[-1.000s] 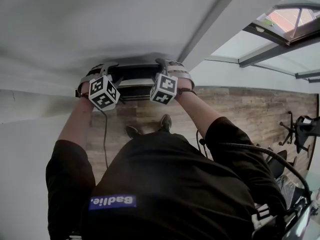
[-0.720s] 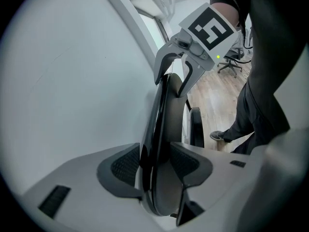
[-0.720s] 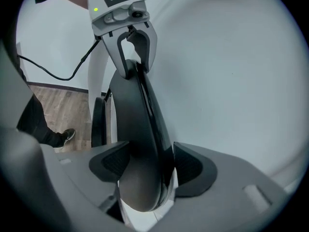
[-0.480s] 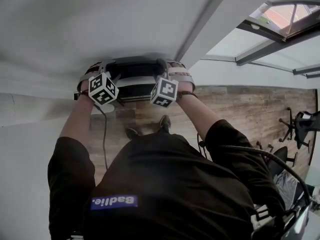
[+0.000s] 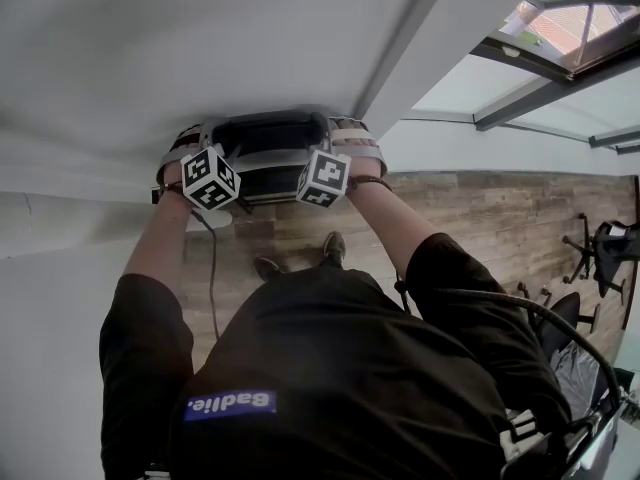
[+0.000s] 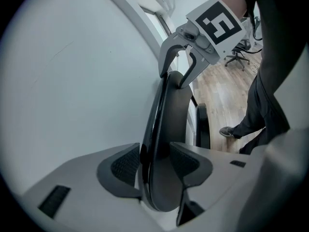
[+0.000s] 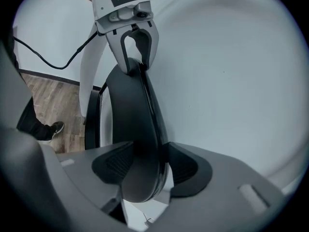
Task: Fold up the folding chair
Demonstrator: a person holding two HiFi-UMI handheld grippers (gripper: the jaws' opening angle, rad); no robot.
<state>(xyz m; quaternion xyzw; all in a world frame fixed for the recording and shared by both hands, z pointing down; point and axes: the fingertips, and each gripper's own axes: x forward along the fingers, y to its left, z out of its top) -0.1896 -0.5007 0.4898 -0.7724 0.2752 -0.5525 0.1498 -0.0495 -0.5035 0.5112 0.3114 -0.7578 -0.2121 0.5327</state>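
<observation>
The folding chair (image 5: 268, 133) stands folded flat, a black panel close to the white wall (image 5: 200, 38). My left gripper (image 5: 203, 136) holds its top edge at the left and my right gripper (image 5: 332, 130) holds it at the right. In the left gripper view the black panel (image 6: 171, 120) runs between the left gripper's (image 6: 155, 166) pads, which press on it; the right gripper (image 6: 179, 76) clamps the far end. In the right gripper view the right gripper (image 7: 145, 163) has just been closing, with the panel (image 7: 130, 120) pinched between its pads. The left gripper (image 7: 136, 64) grips beyond.
The wood floor (image 5: 480, 218) lies below, with the person's shoes (image 5: 333, 245) close to the chair. A black cable (image 5: 211, 278) hangs from the left hand. An office chair (image 5: 610, 258) stands far right. Glass panes (image 5: 560, 58) run along the upper right.
Both grippers and the chair have shifted slightly toward the wall, and more of the dark panel shows between the cubes. The grips stay on the top edge.
</observation>
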